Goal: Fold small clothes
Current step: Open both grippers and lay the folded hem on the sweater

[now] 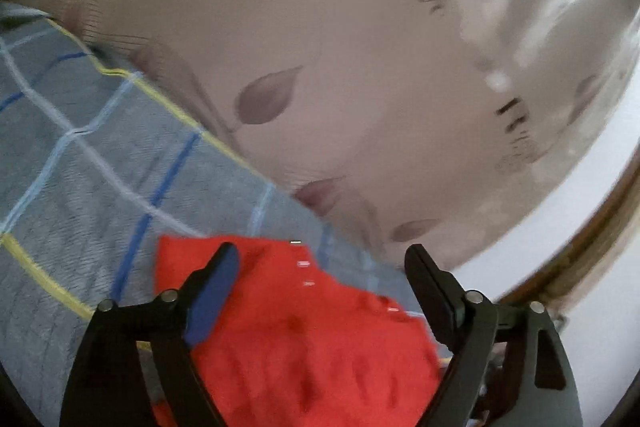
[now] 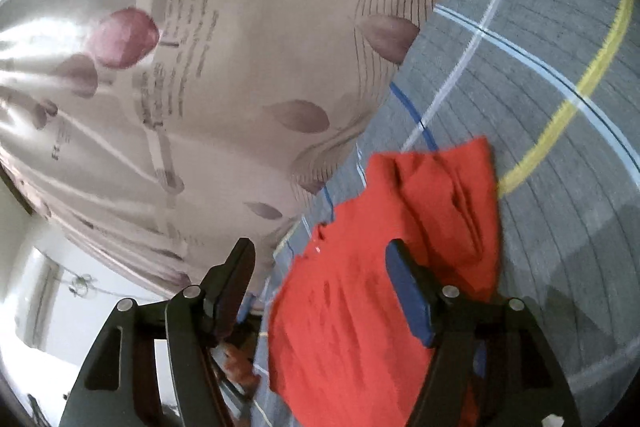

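The pale pink-beige sheet [image 1: 320,27] printed with dusky petals and faint lines of script takes up most of both views; it is glossy, wrinkled, and blurred toward its far side; in the right wrist view [image 2: 200,67] it fills the left and centre. Lying over the sheet's near part is a grey-blue checked blanket [image 1: 80,167], crossed by pale blue, dark blue and yellow stripes; its edge runs diagonally against the sheet, and in the right wrist view [image 2: 560,187] it covers the right side. A white wall with a brown wooden edge shows past the far rim of the sheet in both views.

On the blanket, close to where its edge meets the sheet, lies the red garment [image 1: 312,327], creased and rumpled; its surface is too smeared to tell what kind of clothing it is; in the right wrist view [image 2: 380,287] one corner of it reaches up toward the yellow stripe.

The left gripper [image 1: 322,267] hangs just over the red garment with its fingers spread wide; the cloth lies between and below them, and neither pad presses on it. The right gripper [image 2: 320,259] likewise has its fingers apart; its blue-padded finger [image 2: 408,295] stands over the red garment, the other finger stands over the sheet's edge, and nothing is pinched between them.
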Available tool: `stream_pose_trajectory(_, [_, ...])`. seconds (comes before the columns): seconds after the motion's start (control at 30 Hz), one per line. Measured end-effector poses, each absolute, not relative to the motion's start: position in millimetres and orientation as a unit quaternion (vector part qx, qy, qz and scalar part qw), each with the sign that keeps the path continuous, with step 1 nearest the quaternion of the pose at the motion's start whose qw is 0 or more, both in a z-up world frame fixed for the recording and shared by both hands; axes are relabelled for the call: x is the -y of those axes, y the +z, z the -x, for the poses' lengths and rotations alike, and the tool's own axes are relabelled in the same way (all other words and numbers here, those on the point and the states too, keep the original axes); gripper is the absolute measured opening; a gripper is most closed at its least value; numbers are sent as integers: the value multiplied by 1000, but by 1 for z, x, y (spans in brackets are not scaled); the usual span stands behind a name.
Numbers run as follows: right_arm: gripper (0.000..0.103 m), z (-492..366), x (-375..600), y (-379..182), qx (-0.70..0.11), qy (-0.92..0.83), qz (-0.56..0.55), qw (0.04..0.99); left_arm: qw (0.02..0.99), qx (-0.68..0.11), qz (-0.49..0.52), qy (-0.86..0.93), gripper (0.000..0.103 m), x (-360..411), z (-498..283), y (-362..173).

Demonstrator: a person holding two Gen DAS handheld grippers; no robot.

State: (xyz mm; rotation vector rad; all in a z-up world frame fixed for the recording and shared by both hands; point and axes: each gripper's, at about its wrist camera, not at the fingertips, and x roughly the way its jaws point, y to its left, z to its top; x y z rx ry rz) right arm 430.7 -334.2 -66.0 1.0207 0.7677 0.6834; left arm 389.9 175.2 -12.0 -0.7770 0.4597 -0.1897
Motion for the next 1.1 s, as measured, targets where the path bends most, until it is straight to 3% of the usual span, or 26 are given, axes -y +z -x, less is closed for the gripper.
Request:
stream_pose_trajectory(0.17, [67,-409,324,-60,-366,309,-411,776,913,-233,330,-48,85,-194,-376,-2])
stream_pose_trajectory(0.33, [67,-378,321,-51,-376,293,-327,816,907,-272,318,-42,85,-210,-344,-30])
stream_pose_trajectory(0.57, [67,-347,300,-40,-366,225,-158,889,925,-281,252,-47,85,-183,-325,-47])
stream_pose_trajectory(0.7, [67,-347,297,-48,-368,223,-157,889,949,-262,169,-39,85,-153,-348,-27])
stream_pose_trajectory(0.83, [67,-347,303,-51,-364,216,-170,890,946,-314,80,14,77,-134,-393,-40])
stream_pose_trajectory(0.97, [67,-348,309,-48,-361,216,-186,888,920,-365,126,73,74,-166,-412,-63])
stream_pose_trajectory(1.1, [67,-363,307,-30,-348,228,-177,892,901,-310,300,44,74,-213,-378,-69])
